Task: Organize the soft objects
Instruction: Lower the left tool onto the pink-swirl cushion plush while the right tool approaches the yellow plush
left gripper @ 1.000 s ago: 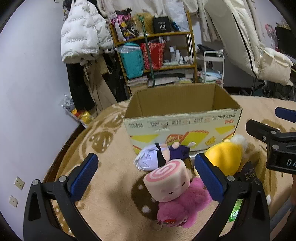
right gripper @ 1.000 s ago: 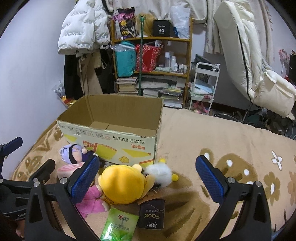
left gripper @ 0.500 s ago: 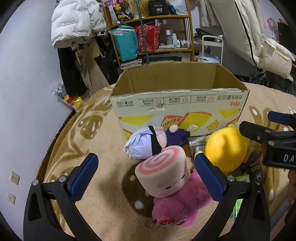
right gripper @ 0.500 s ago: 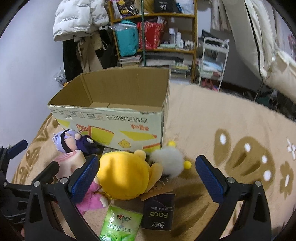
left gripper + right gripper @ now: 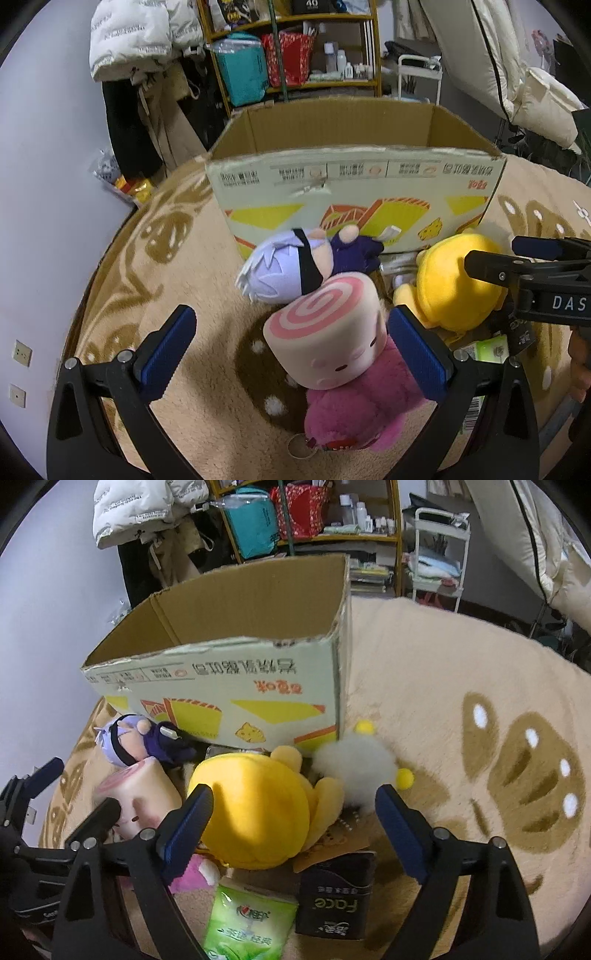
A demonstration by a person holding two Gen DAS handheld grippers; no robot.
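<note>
An open cardboard box stands on a tan rug; it also shows in the right wrist view. In front of it lie a pink swirl roll plush, a magenta plush under it, a lilac-haired doll and a yellow plush. My left gripper is open, its jaws on either side of the roll plush. My right gripper is open just above the yellow plush, with a white fluffy plush beyond it.
A green tissue pack and a black Face pack lie near the right gripper. Shelves, hung coats and a white cart stand behind the box. The rug extends right.
Both grippers have moved forward and down toward the plush pile. The box and toys now appear larger and closer. Nothing has been taken hold of.
</note>
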